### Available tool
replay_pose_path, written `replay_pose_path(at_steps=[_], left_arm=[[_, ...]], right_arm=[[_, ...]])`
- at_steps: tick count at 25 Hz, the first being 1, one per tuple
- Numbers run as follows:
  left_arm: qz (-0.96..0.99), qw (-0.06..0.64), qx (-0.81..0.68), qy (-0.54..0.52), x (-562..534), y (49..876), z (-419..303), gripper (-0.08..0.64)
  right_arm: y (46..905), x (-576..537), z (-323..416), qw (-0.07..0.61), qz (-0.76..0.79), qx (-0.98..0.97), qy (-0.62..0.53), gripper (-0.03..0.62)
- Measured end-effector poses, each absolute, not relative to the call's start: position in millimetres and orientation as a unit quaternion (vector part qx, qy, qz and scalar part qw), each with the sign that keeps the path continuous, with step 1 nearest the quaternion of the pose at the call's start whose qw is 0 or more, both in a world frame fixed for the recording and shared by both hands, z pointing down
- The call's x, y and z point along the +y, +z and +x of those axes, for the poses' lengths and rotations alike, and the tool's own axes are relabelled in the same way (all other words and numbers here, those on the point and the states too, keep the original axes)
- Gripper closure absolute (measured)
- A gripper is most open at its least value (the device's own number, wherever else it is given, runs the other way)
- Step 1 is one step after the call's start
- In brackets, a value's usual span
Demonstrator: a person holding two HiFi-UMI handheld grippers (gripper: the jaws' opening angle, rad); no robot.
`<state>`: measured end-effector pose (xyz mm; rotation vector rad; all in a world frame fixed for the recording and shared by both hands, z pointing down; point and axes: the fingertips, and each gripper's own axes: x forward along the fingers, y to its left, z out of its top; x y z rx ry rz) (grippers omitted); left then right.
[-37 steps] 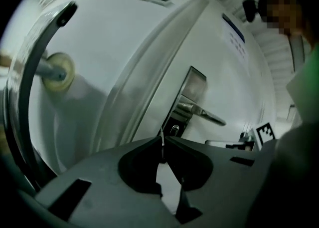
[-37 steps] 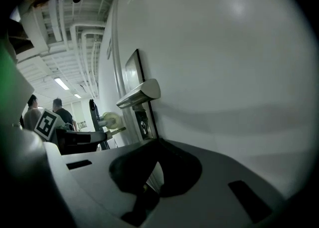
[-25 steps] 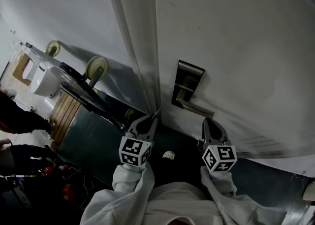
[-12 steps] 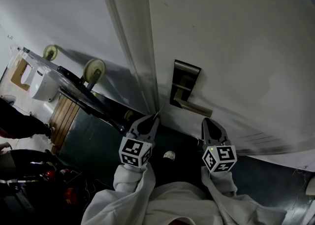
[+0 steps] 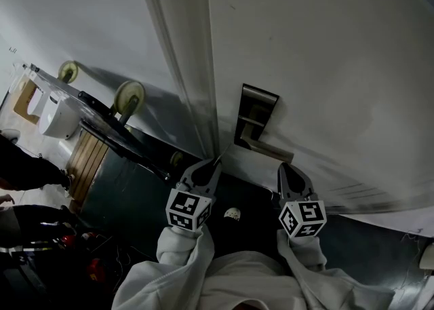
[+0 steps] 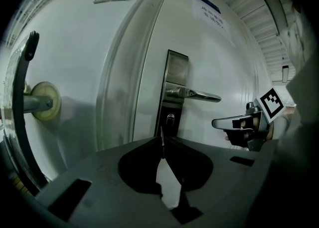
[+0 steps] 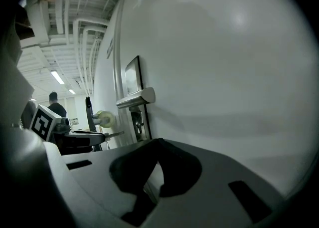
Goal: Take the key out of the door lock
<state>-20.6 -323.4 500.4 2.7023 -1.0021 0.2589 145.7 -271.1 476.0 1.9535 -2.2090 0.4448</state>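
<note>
Evidently the key (image 6: 161,132) sits pinched edge-on between the clenched jaws of the left gripper (image 6: 162,141). It shows as a thin bright blade whose tip points at the keyhole (image 6: 170,118), low on the lock plate under the lever handle (image 6: 197,94). From the right gripper view there looks to be a small gap between the blade's tip and the cylinder, so I judge the key is just clear of the lock, though the angle leaves some doubt. The right gripper (image 7: 157,141) hangs near the door (image 5: 325,64), on the far side of the handle from the left one, with its jaws pressed together on nothing. To finish well, the left hand should draw straight back along the blade's own line. It should not roll or dip, since a thin key gripped only at its head could pivot or slip if the tip catches the plate. The grip wants to be firm throughout, and the right gripper is best kept away from the lever.
</note>
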Motion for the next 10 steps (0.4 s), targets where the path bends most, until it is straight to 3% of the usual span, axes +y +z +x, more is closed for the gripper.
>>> replay_pose_path(at_steps=[10], left_arm=[[0.926,0.125,-0.345,0.086,-322.3,500.5,-19.1,0.534]], right_arm=[[478.3,-270.0,145.4,0.081,0.649,-0.741,0.151,0.541]])
